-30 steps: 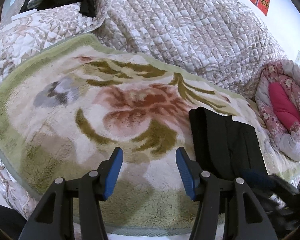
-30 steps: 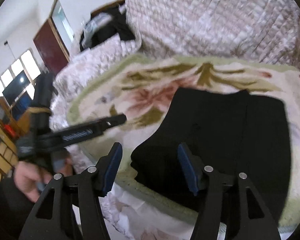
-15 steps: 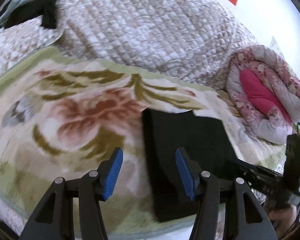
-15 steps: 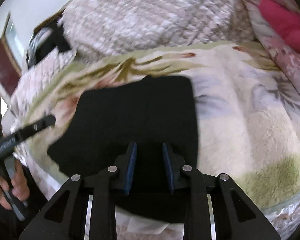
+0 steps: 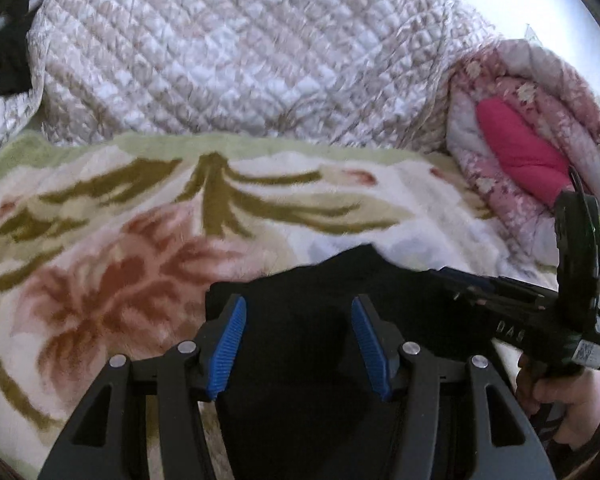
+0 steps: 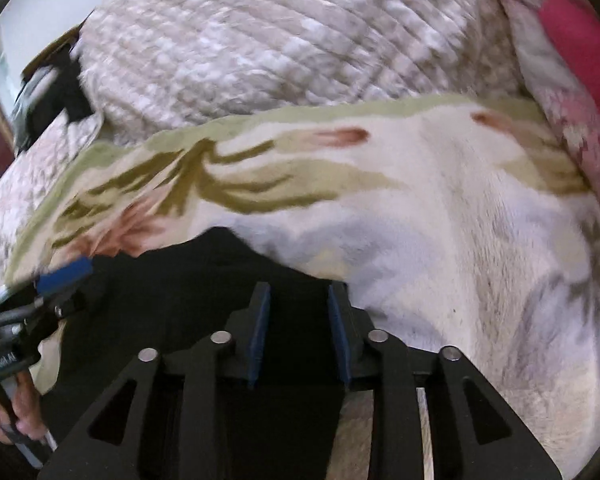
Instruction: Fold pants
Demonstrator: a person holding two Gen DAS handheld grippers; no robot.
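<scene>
The black pants (image 5: 300, 320) lie folded on a floral fleece blanket (image 5: 100, 240). My left gripper (image 5: 298, 344) is open, its blue pads wide apart over the pants' near part. My right gripper (image 6: 298, 328) has its jaws partly closed with a narrow gap, over the pants (image 6: 172, 288) near their right edge; whether cloth sits between the pads cannot be told. The right gripper also shows at the right of the left wrist view (image 5: 500, 296), and the left gripper shows at the left of the right wrist view (image 6: 60, 280).
A quilted beige bedspread (image 5: 240, 48) rises behind the blanket. A rolled pink floral quilt (image 5: 532, 136) lies at the right. Dark clothes (image 6: 48, 100) sit at the far left. The blanket's near edge is close under both grippers.
Both grippers have moved in low over the pants. The right gripper narrowed from wide open to a small gap. The left stays open.
</scene>
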